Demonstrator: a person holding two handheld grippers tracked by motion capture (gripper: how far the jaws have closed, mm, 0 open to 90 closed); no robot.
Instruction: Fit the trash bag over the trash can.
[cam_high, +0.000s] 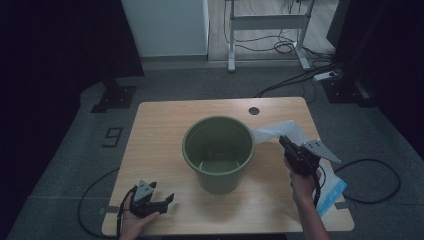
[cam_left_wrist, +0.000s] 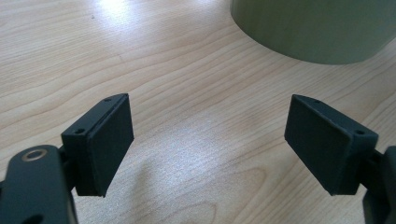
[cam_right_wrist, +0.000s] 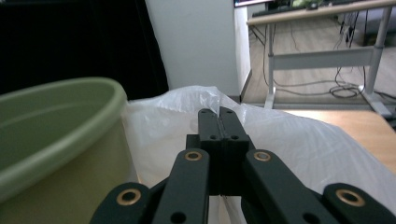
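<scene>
A green plastic bucket (cam_high: 218, 152) stands upright in the middle of the wooden table (cam_high: 155, 145); its wall also shows as the bucket (cam_left_wrist: 317, 28) and the bucket (cam_right_wrist: 51, 140). Just right of the bucket's rim my right gripper (cam_high: 283, 141) is raised off the table and shut on a thin white plastic bag (cam_high: 277, 131). In the right gripper view the jaws of my right gripper (cam_right_wrist: 218, 114) pinch the edge of the plastic bag (cam_right_wrist: 299, 144). My left gripper (cam_high: 165, 201) rests at the table's front left, and in its own view my left gripper (cam_left_wrist: 208, 140) stands open over bare wood.
A blue-and-white packet (cam_high: 331, 195) lies at the table's right front edge under the right forearm. A round cable hole (cam_high: 254, 110) sits at the table's far edge. Cables (cam_high: 372, 180) trail on the floor, and a desk frame (cam_high: 267, 30) stands behind.
</scene>
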